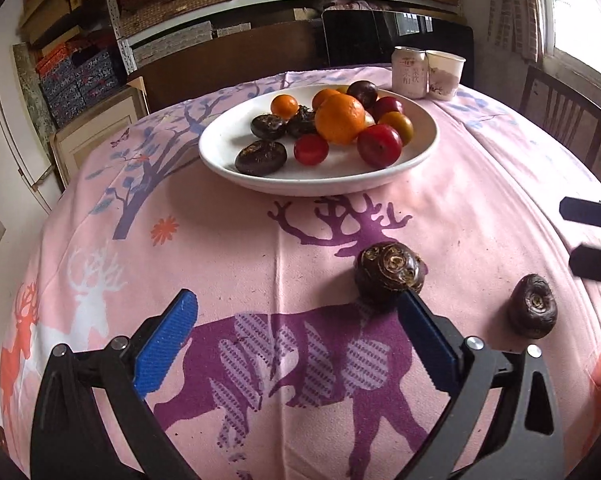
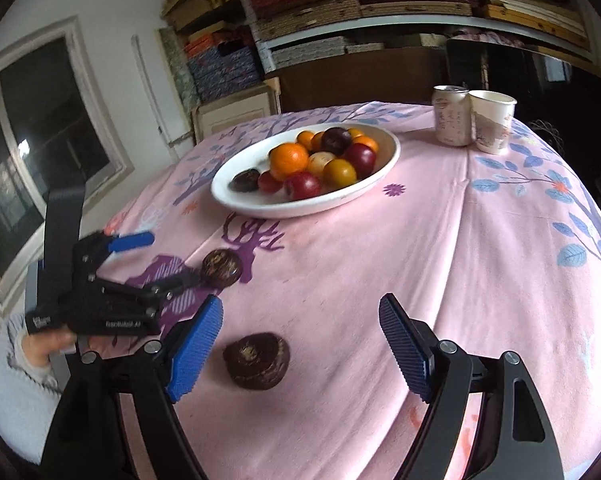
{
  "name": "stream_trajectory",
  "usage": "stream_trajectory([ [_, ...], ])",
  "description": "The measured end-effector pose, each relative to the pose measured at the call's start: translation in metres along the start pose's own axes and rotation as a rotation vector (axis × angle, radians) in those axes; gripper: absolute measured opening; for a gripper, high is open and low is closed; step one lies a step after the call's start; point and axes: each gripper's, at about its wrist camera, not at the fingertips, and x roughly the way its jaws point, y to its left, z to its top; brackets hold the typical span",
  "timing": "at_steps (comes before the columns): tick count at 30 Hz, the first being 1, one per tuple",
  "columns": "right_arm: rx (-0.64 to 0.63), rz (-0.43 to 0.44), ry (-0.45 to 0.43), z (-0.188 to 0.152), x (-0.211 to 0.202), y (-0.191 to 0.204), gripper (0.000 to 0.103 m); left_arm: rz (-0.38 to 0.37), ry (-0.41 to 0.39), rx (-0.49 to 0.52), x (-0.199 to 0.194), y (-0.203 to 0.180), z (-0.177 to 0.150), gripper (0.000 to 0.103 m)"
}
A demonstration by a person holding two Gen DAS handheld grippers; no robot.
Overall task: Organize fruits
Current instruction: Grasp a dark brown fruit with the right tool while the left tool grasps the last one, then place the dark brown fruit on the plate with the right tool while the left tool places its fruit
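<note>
A: Where do the loose fruits sit?

B: I see two dark brown water chestnuts on the pink tablecloth (image 1: 480,200), both outside the white plate (image 1: 236,168). The first chestnut (image 1: 390,276) lies on the purple deer print, nearer the plate. The second chestnut (image 2: 257,360) lies closer to me, apart from the first.

A: And the left claw?

B: The left gripper (image 1: 298,328) stands wide, nothing between its blue pads (image 1: 166,344). The tip of its right finger is just beside the first chestnut; I cannot tell whether it touches. In the right wrist view the same gripper is blurred, held by a hand (image 2: 48,346) in a pale sleeve (image 2: 18,392).

A: The right claw?

B: The right gripper (image 2: 300,340) is open too. The second chestnut sits on the cloth in the gap, nearer the left pad (image 2: 194,354), with neither pad pressing on it. I note it as unheld.

A: What is on the plate?

B: A large orange (image 1: 340,118), smaller oranges, several red plums (image 1: 379,146), one yellowish plum (image 1: 396,126), a dark purple plum at the back, and more water chestnuts on the left side of the pile (image 1: 260,157).

A: Beyond the plate?

B: A drink can (image 1: 410,72) and a paper cup (image 1: 444,74), touching, at the table's far edge. Behind them are shelves (image 2: 340,4) stacked with boxes.
</note>
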Motion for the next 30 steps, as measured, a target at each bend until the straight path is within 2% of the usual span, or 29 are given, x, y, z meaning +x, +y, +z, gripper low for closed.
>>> stream_trajectory([
  [4, -0.111, 0.025, 0.041, -0.006, 0.003, 0.024, 0.081, -0.004, -0.007, 0.035, -0.001, -0.011, 0.0, 0.098],
  [10, -0.177, -0.006, 0.1, -0.01, 0.012, 0.037, 0.079, -0.006, 0.005, 0.024, 0.002, -0.01, 0.0, 0.098],
  [13, -0.188, -0.021, 0.156, -0.011, 0.023, 0.039, 0.062, -0.011, 0.004, 0.027, 0.001, -0.01, 0.0, 0.098],
  [14, -0.19, -0.025, 0.175, -0.012, 0.026, 0.039, 0.047, -0.018, 0.002, 0.032, 0.001, -0.012, 0.0, 0.098],
  [18, -0.186, 0.004, 0.172, -0.013, 0.024, 0.038, 0.046, -0.064, -0.012, 0.062, -0.002, -0.022, 0.0, 0.098],
  [23, -0.039, 0.016, 0.112, -0.005, 0.014, 0.009, 0.046, -0.121, -0.007, 0.088, 0.006, -0.035, 0.009, 0.098],
  [25, 0.008, 0.006, 0.092, -0.003, 0.011, 0.0, 0.046, -0.142, 0.008, 0.093, 0.012, -0.039, 0.013, 0.089],
  [27, 0.033, -0.001, 0.08, -0.002, 0.009, -0.005, 0.046, -0.186, 0.042, 0.09, 0.02, -0.041, 0.016, 0.048],
  [28, 0.041, -0.004, 0.077, -0.001, 0.009, -0.006, 0.046, -0.198, 0.066, 0.08, 0.026, -0.04, 0.016, 0.044],
  [30, 0.052, -0.003, 0.078, -0.001, 0.01, -0.009, 0.046, -0.235, 0.07, 0.054, 0.027, -0.035, 0.015, 0.042],
])
